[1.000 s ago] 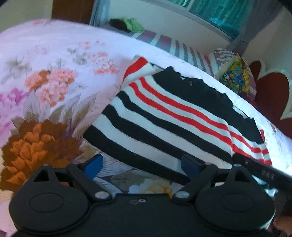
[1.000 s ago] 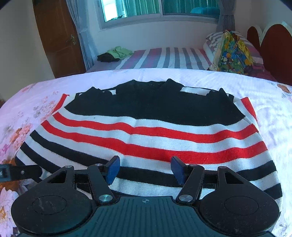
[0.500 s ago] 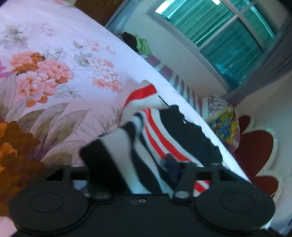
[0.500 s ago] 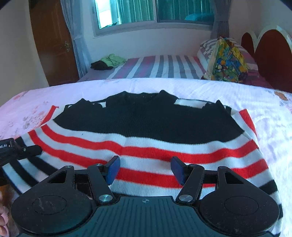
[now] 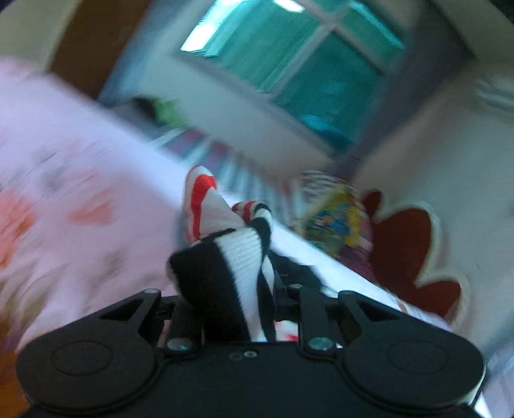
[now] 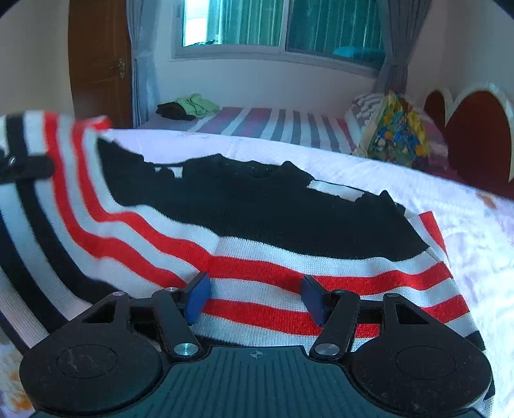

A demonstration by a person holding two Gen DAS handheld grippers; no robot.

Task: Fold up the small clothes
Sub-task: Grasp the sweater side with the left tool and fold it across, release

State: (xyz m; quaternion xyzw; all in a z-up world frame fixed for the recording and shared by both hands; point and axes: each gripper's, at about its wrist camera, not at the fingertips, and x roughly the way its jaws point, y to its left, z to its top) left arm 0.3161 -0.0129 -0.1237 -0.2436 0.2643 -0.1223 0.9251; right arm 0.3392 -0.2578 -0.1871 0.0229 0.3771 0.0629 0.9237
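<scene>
Two beds: we see a near bed under a pale floral bedspread (image 6: 465, 225) and, beyond it, a second bed with a striped sheet (image 6: 273, 123).
Surface: our bedspread is pink-white with orange and pink flowers; it is badly blurred in the left wrist view.
Sweater: we find the striped sweater (image 6: 257, 225), black on top with red, white and black bands, lying on the bedspread, its left side lifted off the surface.
Left gripper: our left gripper (image 5: 237, 289) has a bunched corner of the sweater between its fingers, which are closing on it; the cloth hides the pads.
Right gripper: our right gripper (image 6: 255, 297) hovers over the sweater's lower bands, blue fingers (image 6: 197, 297) spread apart with nothing pinched.
Far bed: we note a green and black heap of clothes (image 6: 189, 107) on it and a colourful pillow (image 6: 396, 128) at its head.
Room: we see a teal-curtained window (image 6: 279, 25), a brown door (image 6: 99, 64) at the left, and a red scalloped headboard (image 6: 475, 128) at the right.
</scene>
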